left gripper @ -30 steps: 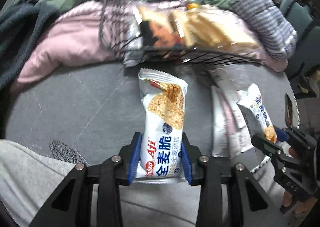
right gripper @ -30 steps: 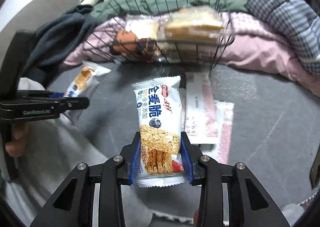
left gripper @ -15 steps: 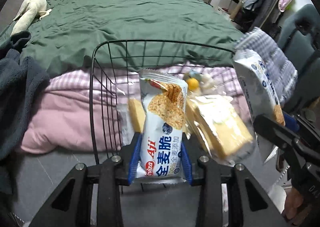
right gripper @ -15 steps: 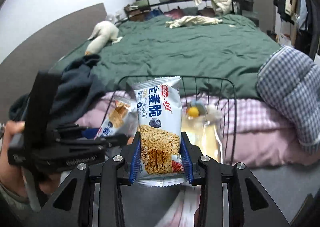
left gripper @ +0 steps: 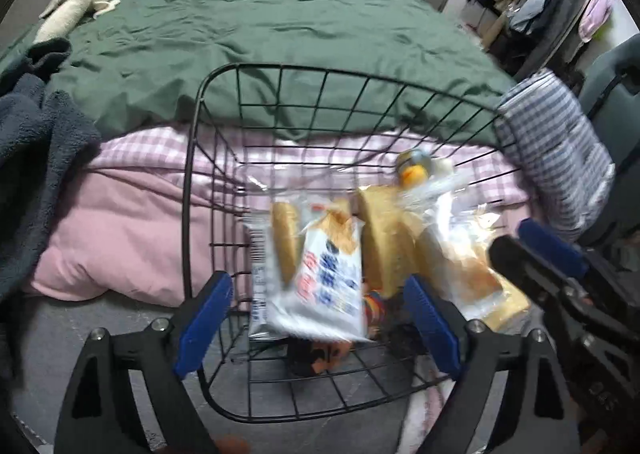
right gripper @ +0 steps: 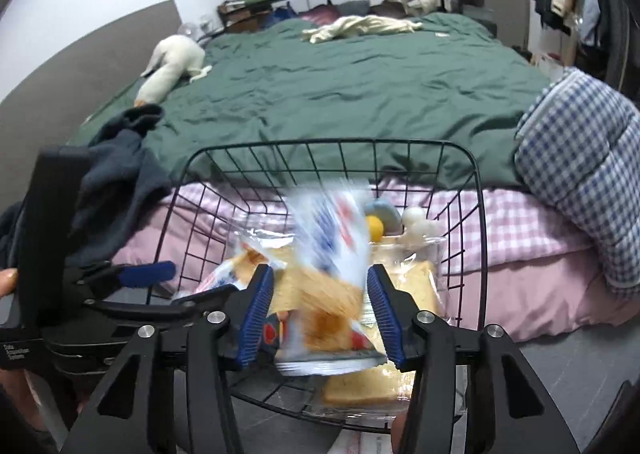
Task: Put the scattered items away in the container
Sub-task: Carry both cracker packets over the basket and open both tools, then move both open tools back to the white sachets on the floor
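Note:
A black wire basket (left gripper: pixel 192 182) (right gripper: pixel 480 214) stands on the grey floor against a pink quilt and holds bagged bread slices (left gripper: pixel 384 238) (right gripper: pixel 416 282) and other snacks. My left gripper (left gripper: pixel 316 318) is open above the basket; a white cracker packet (left gripper: pixel 328 290), blurred, drops between its jaws into the basket. My right gripper (right gripper: pixel 320 318) is open too; its white cracker packet (right gripper: pixel 328 274), blurred, falls loose between the jaws over the basket. Each gripper shows in the other view, the right one (left gripper: pixel 560 278) at the right edge, the left one (right gripper: pixel 132 282) at the left.
A green-covered bed (left gripper: pixel 260 34) lies behind the basket, with a pink quilt (left gripper: pixel 120 234), a dark blanket (left gripper: pixel 36 158) at left and a blue checked pillow (right gripper: pixel 580 174) at right. Flat white-pink packets (right gripper: pixel 360 446) lie on the floor before the basket. A clothes rack (left gripper: pixel 540 2) stands far right.
Both grippers rose from the floor to over the basket, then opened. Both cracker packets have left the jaws and are falling into the basket.

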Demonstrator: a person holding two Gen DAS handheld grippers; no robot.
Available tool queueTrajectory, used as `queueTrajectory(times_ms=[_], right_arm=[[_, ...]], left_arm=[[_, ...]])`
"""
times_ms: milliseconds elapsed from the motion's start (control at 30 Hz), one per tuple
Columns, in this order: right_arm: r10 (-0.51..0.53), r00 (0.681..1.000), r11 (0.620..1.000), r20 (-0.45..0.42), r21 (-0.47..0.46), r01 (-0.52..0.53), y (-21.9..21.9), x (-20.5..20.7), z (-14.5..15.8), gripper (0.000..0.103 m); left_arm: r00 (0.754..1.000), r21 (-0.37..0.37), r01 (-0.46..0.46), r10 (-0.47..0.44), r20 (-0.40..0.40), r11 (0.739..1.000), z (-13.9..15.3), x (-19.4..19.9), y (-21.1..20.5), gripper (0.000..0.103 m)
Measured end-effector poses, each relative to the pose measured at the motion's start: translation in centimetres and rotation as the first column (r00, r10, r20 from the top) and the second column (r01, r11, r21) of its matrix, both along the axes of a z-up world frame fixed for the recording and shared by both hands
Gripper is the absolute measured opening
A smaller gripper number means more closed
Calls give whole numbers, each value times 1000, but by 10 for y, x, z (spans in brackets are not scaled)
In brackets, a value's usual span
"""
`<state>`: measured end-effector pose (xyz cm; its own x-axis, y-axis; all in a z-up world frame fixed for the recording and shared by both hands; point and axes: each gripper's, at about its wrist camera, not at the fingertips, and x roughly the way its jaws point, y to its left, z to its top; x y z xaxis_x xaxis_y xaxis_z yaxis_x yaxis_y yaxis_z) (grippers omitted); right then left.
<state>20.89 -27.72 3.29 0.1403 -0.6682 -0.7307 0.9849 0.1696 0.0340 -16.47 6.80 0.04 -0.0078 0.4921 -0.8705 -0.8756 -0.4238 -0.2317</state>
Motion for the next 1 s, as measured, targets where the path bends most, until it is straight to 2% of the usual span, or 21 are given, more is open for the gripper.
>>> queueTrajectory(times_ms=[233, 500, 633, 733, 867, 1000], right_arm=[[5, 1000, 1000, 19, -11, -5, 12, -3, 9, 50], [42, 999, 999, 10, -19, -42, 70, -18, 12, 50], [45, 999, 999, -1, 25, -45, 103, -32, -5, 50], [32, 999, 997, -23, 70, -31, 121, -47, -28, 50], [3, 1000, 993, -23, 122, 0, 133, -64, -60, 50], [-26, 1000, 988, 2, 151, 25, 137, -75, -83, 50]], left_arm=[[1000, 6, 8, -8, -19, 1000, 8, 5, -9, 88], [998, 3, 48, -48, -29, 999, 8, 35, -44, 88], [997, -25, 66, -66, -30, 998, -9, 60, -64, 88], [997, -64, 68, -69, -19, 996, -32, 78, -77, 88], [994, -117, 100, -104, -24, 988, -57, 98, -83, 88], [991, -138, 121, -128, -39, 983, -69, 108, -83, 88]])
